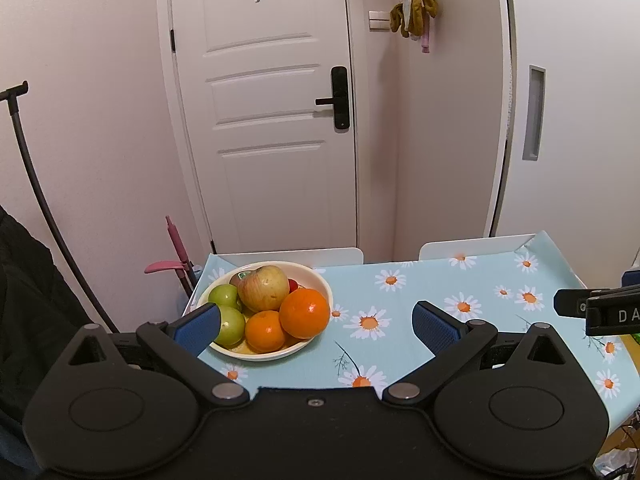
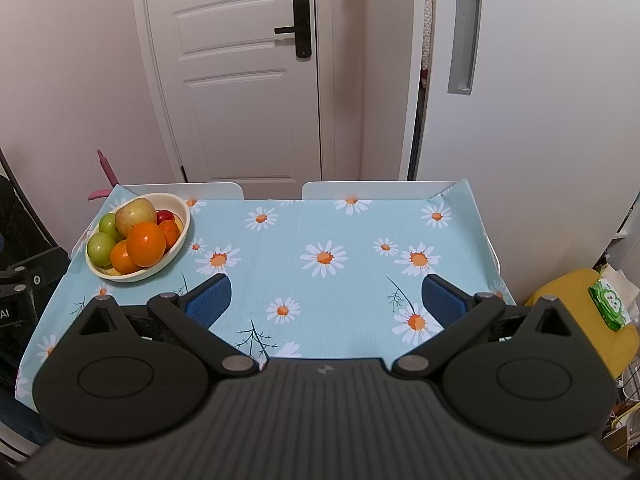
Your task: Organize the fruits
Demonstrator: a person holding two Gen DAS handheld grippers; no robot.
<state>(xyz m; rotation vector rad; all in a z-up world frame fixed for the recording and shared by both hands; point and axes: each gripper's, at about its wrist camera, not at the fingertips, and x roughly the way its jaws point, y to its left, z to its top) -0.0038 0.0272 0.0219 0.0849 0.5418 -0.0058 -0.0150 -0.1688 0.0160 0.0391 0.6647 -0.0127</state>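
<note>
A cream bowl (image 1: 320, 280) sits at the table's far left corner, also in the right wrist view (image 2: 182, 204). It holds a yellow-red apple (image 1: 264, 288), two green apples (image 1: 224, 296), oranges (image 1: 305, 307) and a small red fruit (image 1: 293, 285). My left gripper (image 1: 316, 322) is open and empty, just in front of the bowl, its left finger over the bowl's near rim. My right gripper (image 2: 326, 300) is open and empty above the table's near middle, well right of the bowl.
The table wears a light blue daisy cloth (image 2: 340, 232). Two white chair backs (image 2: 380, 190) stand at its far edge before a white door (image 2: 240, 80). A yellow seat (image 2: 568, 292) with a green tissue pack (image 2: 608, 304) stands right. The right gripper's body (image 1: 600, 308) shows at the left view's right edge.
</note>
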